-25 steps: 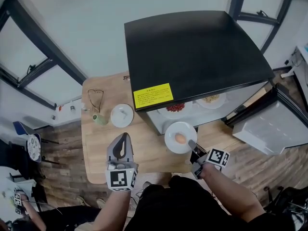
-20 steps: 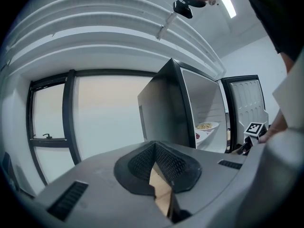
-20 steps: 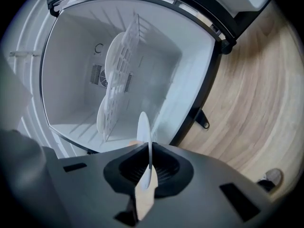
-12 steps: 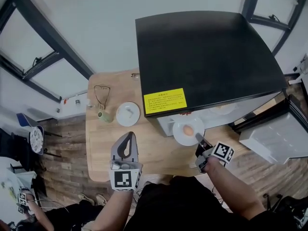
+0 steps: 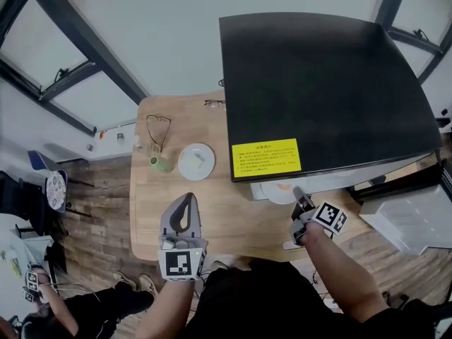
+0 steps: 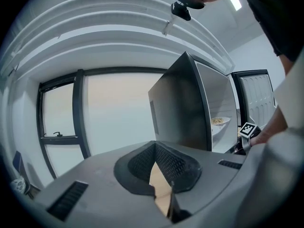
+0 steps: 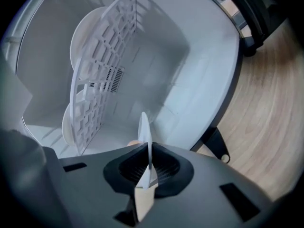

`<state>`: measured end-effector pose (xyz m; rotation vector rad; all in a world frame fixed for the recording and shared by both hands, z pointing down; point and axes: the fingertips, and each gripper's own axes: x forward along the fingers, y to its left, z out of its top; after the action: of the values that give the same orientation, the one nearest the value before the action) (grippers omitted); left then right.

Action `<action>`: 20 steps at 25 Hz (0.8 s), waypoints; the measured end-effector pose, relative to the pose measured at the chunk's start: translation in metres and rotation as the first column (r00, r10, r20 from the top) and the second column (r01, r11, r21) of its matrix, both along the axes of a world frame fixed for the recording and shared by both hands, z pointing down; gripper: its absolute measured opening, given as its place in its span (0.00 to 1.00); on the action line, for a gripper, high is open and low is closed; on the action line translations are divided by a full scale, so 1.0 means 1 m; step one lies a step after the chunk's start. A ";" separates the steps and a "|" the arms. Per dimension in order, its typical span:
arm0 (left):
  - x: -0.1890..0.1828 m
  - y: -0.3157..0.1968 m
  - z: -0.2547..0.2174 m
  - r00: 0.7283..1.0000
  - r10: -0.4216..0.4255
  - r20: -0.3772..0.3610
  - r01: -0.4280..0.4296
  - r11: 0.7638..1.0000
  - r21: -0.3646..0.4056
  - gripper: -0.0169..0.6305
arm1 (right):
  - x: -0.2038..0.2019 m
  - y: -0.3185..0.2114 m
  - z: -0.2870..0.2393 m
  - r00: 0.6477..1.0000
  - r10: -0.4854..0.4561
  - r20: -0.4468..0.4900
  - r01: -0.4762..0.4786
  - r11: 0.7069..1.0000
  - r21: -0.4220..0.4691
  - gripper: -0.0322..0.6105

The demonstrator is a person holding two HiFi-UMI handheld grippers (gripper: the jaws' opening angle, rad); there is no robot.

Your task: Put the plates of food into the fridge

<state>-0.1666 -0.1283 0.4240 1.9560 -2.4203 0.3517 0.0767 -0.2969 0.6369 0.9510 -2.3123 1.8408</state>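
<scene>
White plate [image 5: 280,192] carrying pale orange food sits level at mouth of open fridge [image 5: 325,83], far half under its black top, near rim pinched in right gripper [image 5: 299,196]. Fridge is small, white inside, yellow label on its top near front edge, door [image 5: 413,217] swung wide at right. Two more white plates [image 7: 88,37] already inside at grid shelf; one [image 6: 219,121] holds pale food.

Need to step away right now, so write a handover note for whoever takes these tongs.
Left tongs: shut, empty, above the table.
Right tongs: shut on the rim of a food plate, partly inside the open fridge.
Done: a noodle plate sits on a fridge shelf.
Left: set the food plate down, release, then fetch the white plate beside the green cup.
</scene>
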 end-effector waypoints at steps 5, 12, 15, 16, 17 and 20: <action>-0.016 0.010 0.000 0.999 -0.038 0.006 0.038 0.999 -0.015 0.03 | -0.010 -0.016 0.003 1.000 0.001 -0.028 0.000 0.999 0.032 0.11; -0.029 0.022 0.005 0.997 -0.071 0.001 0.071 0.997 -0.016 0.03 | -0.025 -0.036 0.002 0.991 -0.027 -0.131 0.043 0.992 0.119 0.11; -0.035 0.027 0.002 0.996 -0.085 0.004 0.085 0.996 -0.017 0.03 | -0.030 -0.043 -0.001 0.979 -0.049 -0.196 0.085 0.980 0.181 0.11; -0.036 0.028 0.001 0.996 -0.089 0.005 0.089 0.996 -0.017 0.03 | -0.031 -0.045 -0.001 0.973 -0.056 -0.226 0.101 0.976 0.195 0.11; -0.038 0.029 0.000 0.996 -0.094 0.005 0.094 0.995 -0.017 0.03 | -0.032 -0.046 -0.001 0.963 -0.063 -0.260 0.120 0.970 0.209 0.12; -0.040 0.030 0.000 0.995 -0.101 0.003 0.101 0.995 -0.017 0.03 | -0.034 -0.050 -0.001 0.921 -0.079 -0.382 0.191 0.946 0.264 0.17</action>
<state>-0.2061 -0.0979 0.4241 1.8186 -2.4969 0.3710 0.0427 -0.3467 0.6363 1.0269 -2.3756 1.1606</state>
